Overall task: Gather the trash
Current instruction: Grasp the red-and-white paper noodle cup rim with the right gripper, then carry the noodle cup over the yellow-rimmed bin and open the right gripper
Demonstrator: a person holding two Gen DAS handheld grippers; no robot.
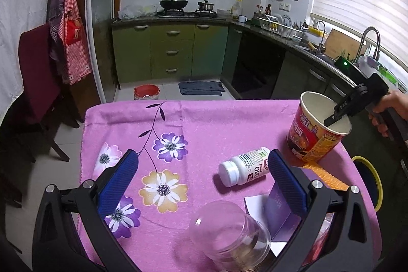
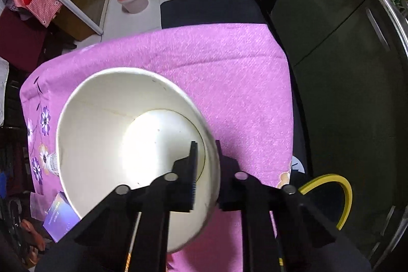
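A red and yellow instant noodle cup (image 1: pixel 315 130) is tilted at the right edge of the pink flowered table. My right gripper (image 2: pixel 206 147) is shut on its rim, one finger inside the white cup (image 2: pixel 127 134) and one outside. It also shows in the left wrist view (image 1: pixel 331 120). My left gripper (image 1: pixel 202 170) is open and empty above the table. A white pill bottle (image 1: pixel 244 167) lies on its side between its fingers. A clear plastic jar (image 1: pixel 229 233) and a purple box (image 1: pixel 278 210) lie nearer.
A black bin with a yellow rim (image 1: pixel 369 180) stands off the table's right edge, also in the right wrist view (image 2: pixel 331 195). An orange mat (image 1: pixel 323 175) lies under the cup. A dark red chair (image 1: pixel 38 83) stands left. A red bucket (image 1: pixel 146 92) sits on the floor beyond.
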